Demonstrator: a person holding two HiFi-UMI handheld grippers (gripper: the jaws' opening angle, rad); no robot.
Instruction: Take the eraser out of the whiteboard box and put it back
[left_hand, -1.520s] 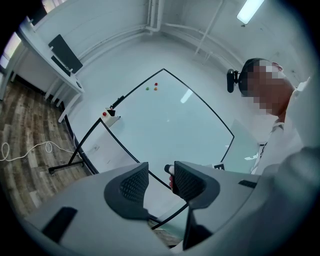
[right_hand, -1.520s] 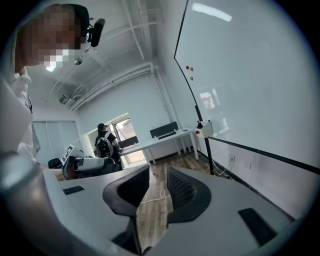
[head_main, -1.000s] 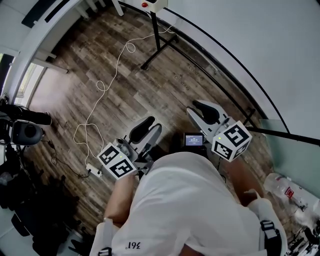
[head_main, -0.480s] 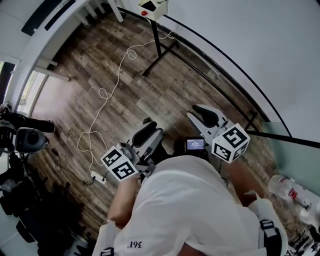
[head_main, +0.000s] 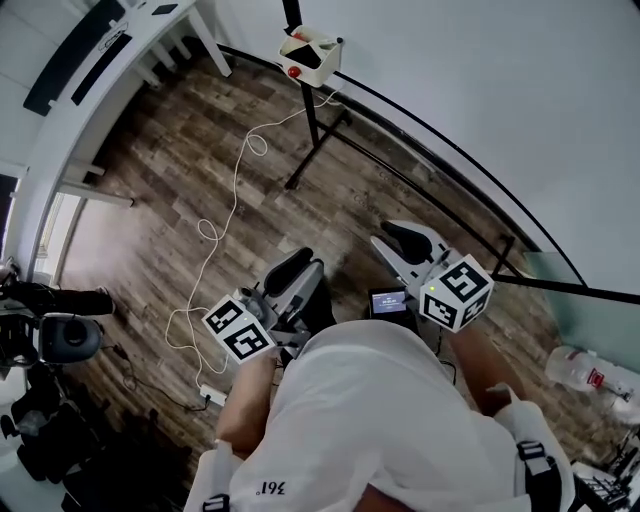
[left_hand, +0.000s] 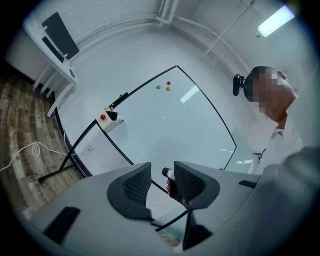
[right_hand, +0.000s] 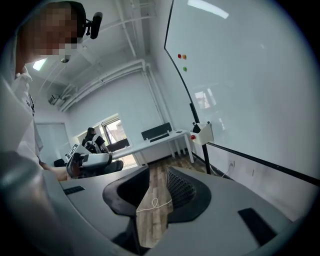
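On whiteboard stand, well ahead: whiteboard box, dark content, long axis too small to tell
Left tongs: apart, nothing between
Right tongs: apart, nothing between

An office room; a standing whiteboard; a white desk; wood-plank floor.

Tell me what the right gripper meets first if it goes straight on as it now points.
Probably the wooden floor, near the looped white cable; the right gripper has open jaws with nothing nearer between them. Depth is unclear.
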